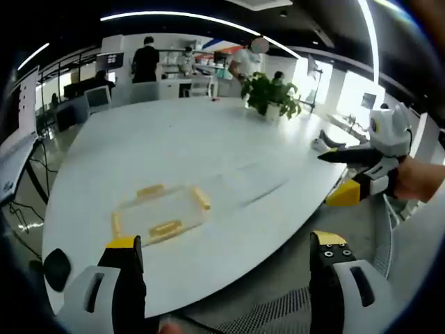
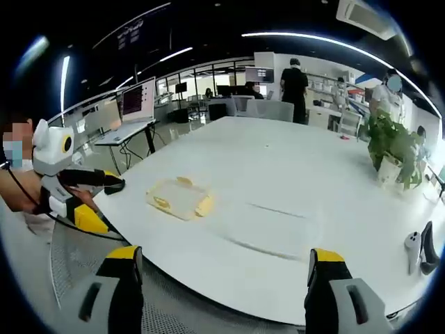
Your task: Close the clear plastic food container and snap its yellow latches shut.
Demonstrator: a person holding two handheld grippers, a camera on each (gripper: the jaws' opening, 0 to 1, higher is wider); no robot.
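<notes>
Both grippers are hanging back off the near edge of the white table [image 1: 208, 139], well apart from the clear container [image 1: 161, 214]; nothing is being held. In the left gripper view the left gripper [image 1: 226, 254] is showing its jaws spread wide at the bottom, with the container lying on the table just beyond the left jaw; in that view the right gripper [image 1: 348, 177] is coming in from the right, off the table's edge, its jaws looking parted.

In the right gripper view the left gripper [image 2: 94, 198] is sitting at the left, the container [image 2: 179, 198] is resting near the table's near-left edge, and the right gripper [image 2: 224, 268] is showing jaws spread wide and empty.

The container is lying flat; its long axis is running roughly along the near table edge, slanting slightly away toward the right in the left gripper view; yellow latches [image 1: 201, 198] are showing on its sides. Whether the lid is seated I cannot tell, since the clear plastic is blending into the white top.

Risks, as I judge them: the light box is likely sliding under a one-sided push on a latch, possibly toward the nearby edge; the transparent rim is making depth hard to read, so a jaw may be landing on the lid instead of a latch; pressing a latch before the lid is sitting square may leave a corner unsealed.
</notes>
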